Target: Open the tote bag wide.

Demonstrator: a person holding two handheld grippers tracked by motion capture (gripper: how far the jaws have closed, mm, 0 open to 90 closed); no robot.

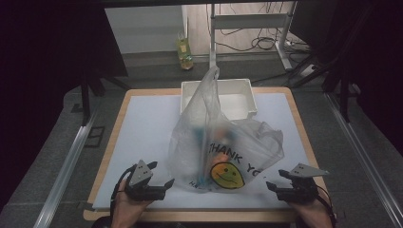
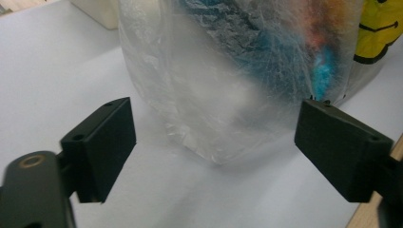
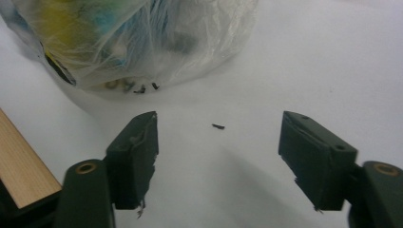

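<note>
Both grippers idle at the near edge of the bench [image 1: 142, 118], fingers spread and gripping nothing. Left gripper [image 1: 159, 187]: fingers [image 2: 102, 142] stand wide, the lower corner of the bag [image 1: 223, 152] sits just ahead of the gap but neither pad touches film. Right gripper [image 1: 278, 187]: fingers [image 3: 135, 154] also apart, over bare white surface; the bag lies off to one side of them, near but apart, with a small dark speck [image 3: 218, 126] on the sheet between. I judge the step in hand to be taking hold of the bag from both sides. To do it well I would aim each gripper at loose film or a handle loop, not at the bulging base, pinch a doubled fold so it does not slip, and close both sides evenly so the load does not tip. Thin plastic will likely slide and stretch; a slow close seems wise. Containers: the bag is translucent, printed with a yellow smiley and "THANK YOU", standing mid-bench with its top peaked upward. Inside I make out blue, teal and orange shapes, too blurred through the film to name. Behind it, touching or nearly so, a white bin [image 1: 237, 97]; its visible interior looks empty, though the bag hides part.
</note>
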